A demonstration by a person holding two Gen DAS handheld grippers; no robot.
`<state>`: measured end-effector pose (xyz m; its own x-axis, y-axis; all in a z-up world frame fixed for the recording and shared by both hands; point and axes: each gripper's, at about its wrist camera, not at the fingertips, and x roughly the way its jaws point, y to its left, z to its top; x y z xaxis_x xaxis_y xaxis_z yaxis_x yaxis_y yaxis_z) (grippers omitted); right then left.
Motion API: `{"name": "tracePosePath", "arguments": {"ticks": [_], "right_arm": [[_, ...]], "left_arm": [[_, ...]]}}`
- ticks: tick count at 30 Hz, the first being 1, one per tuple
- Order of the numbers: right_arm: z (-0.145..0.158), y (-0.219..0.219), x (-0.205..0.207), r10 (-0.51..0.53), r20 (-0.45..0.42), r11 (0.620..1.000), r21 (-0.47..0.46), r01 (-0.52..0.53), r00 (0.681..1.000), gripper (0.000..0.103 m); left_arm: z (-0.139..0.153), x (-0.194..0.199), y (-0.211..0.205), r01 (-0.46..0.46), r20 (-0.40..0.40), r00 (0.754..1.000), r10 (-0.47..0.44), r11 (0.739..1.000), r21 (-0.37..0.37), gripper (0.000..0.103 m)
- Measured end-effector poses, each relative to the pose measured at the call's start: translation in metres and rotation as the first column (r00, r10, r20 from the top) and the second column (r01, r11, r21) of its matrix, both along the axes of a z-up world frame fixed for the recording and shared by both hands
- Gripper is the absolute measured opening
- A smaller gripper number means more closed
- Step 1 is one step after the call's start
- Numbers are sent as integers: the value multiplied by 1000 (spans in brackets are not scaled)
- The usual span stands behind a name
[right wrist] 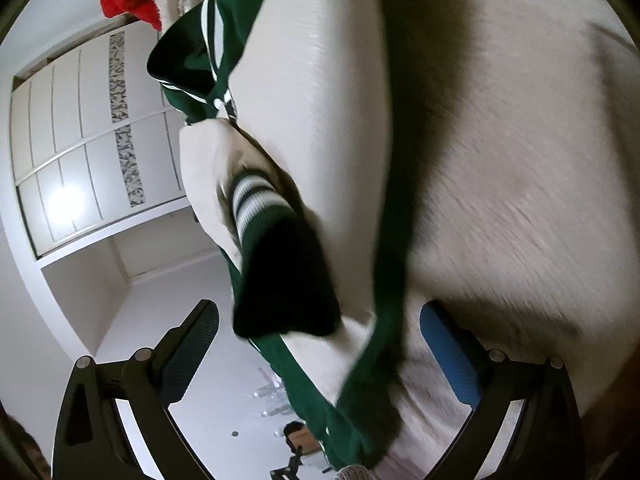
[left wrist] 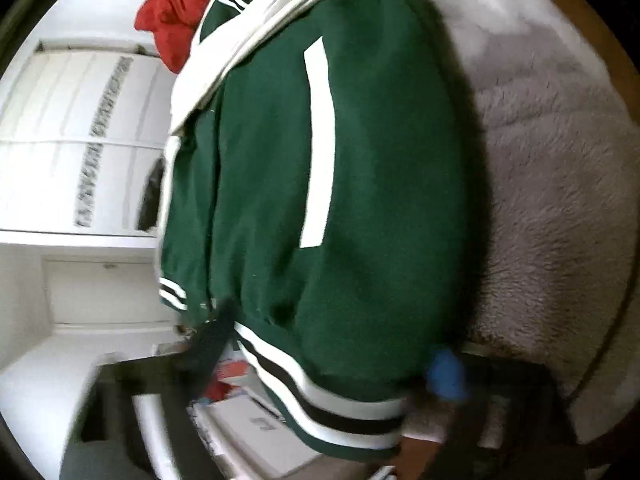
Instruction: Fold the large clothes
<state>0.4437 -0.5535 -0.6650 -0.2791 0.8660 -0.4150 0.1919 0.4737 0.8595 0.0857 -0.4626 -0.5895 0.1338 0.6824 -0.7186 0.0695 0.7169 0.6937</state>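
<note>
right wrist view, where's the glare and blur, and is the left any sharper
Right wrist view: a bright glare spot sits on the white panelled wardrobe door; the fluffy grey blanket is streaked with motion blur. Left wrist view: the dark green varsity jacket is soft, its lower edge smeared; both frames bend with fisheye distortion.

White bedroom with fitted storage.
Glossy white wardrobe (right wrist: 92, 152) with patterned grey strip; fluffy beige blanket (left wrist: 560, 160), probably covering a bed.

The jacket (left wrist: 360, 200) is matt green fleecy cloth with ribbed striped knit at six o'clock; the blanket (left wrist: 560, 160) is shaggy grey pile; the wardrobe (left wrist: 80, 140) is glossy white.
</note>
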Motion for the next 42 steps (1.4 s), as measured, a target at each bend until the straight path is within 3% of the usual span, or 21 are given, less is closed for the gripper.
{"name": "tracePosePath", "arguments": {"ticks": [1,6,8,10,11,12,15,21,26,30,32,34,35,37,38,40,42], "right_arm": [[-1,6,3,4,4,1000,5,-4,1000,102],[-8,32,11,41,18,999,-35,-40,999,103],[-7,33,13,-1,13,998,-59,1,1000,101],[-2,34,13,-18,30,995,-100,21,999,86],[3,34,12,-29,44,993,-117,34,999,50],[7,34,10,-42,38,992,-121,46,998,38],[37,40,5,-64,86,981,-175,78,994,25],[135,78,7,-44,235,964,-244,102,971,21],[202,165,14,12,303,934,-343,97,953,21],[225,257,21,69,320,895,-438,83,945,21],[224,321,23,117,319,858,-510,66,940,21],[214,378,24,176,311,813,-581,40,934,21],[209,412,22,209,309,782,-623,32,928,21],[193,454,25,263,303,721,-692,22,916,21],[181,474,26,276,294,692,-722,24,915,21],[162,496,28,275,279,658,-753,31,920,21],[148,517,35,268,257,634,-773,31,929,25]], "left_arm": [[3,0,-1,8,4,1000,-8,1000,5,19],[22,1,8,-4,40,999,6,999,-52,18],[29,2,13,-3,52,999,7,998,-68,18],[38,1,9,6,71,997,0,997,-83,17],[42,0,8,9,80,997,-1,996,-91,17],[49,-1,10,9,95,996,1,994,-108,17],[69,-3,25,16,132,991,4,988,-156,17],[119,-10,76,29,211,977,38,952,-306,16],[158,-12,157,19,262,959,103,905,-425,16],[169,-11,245,-54,264,935,236,832,-551,16],[163,-10,293,-101,239,922,305,784,-612,16],[146,-8,352,-158,185,904,384,706,-690,16],[139,-8,372,-177,171,895,411,681,-710,16],[108,-5,428,-226,112,877,468,606,-763,16],[97,-4,444,-240,95,869,485,584,-776,16],[68,2,488,-271,34,854,520,498,-824,17],[51,5,516,-284,-2,837,547,430,-857,17]]}}
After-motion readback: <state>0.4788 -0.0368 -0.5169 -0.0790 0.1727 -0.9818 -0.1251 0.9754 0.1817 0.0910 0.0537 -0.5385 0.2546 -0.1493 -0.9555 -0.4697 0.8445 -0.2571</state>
